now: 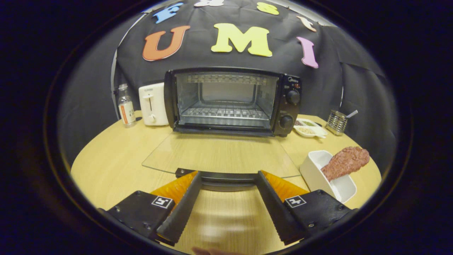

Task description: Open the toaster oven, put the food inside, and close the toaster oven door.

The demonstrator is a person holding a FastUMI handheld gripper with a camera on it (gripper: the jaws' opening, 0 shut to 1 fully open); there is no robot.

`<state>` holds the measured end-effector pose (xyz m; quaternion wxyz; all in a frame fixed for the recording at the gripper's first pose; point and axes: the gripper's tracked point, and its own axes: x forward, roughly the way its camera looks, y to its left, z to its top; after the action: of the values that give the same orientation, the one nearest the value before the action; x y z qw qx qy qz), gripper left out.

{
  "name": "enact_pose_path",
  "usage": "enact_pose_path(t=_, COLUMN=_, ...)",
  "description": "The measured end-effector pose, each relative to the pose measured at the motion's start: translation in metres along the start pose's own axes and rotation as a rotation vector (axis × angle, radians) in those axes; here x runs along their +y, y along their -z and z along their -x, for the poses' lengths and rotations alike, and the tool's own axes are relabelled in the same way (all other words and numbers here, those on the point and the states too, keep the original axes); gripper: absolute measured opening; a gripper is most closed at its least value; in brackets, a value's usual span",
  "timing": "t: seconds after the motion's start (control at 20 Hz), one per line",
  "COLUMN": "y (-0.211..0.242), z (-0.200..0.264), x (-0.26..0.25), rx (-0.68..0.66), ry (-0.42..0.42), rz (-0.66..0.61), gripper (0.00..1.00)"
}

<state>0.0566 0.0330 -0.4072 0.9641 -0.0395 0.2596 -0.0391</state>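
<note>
one gripper (226,177), fingers spread apart, tips at the one door handle (222,176). one food piece (345,162) in one white dish (317,173) at 3 o'clock. at 12, one toaster oven (231,101), door (221,153) down, two knobs (292,96).

Oven (231,101) is glossy black with a clear glass door (219,154) and a shiny metal rack (223,112). Table (116,156) looks like smooth pale wood. Food (345,163) is rough and grainy, sitting in a smooth white dish (315,173).

Open toaster oven (231,101), food (345,162) beside.
</note>
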Motion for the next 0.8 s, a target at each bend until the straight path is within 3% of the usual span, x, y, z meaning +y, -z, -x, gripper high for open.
enact_pose_path(t=0.45, y=-0.036, z=0.040, x=-0.023, rx=-0.031, ry=-0.101, rz=0.020, gripper=1.00)
enact_pose_path(t=0.8, y=-0.078, z=0.096, x=-0.121, rx=-0.074, ry=-0.060, rz=0.056, gripper=1.00)
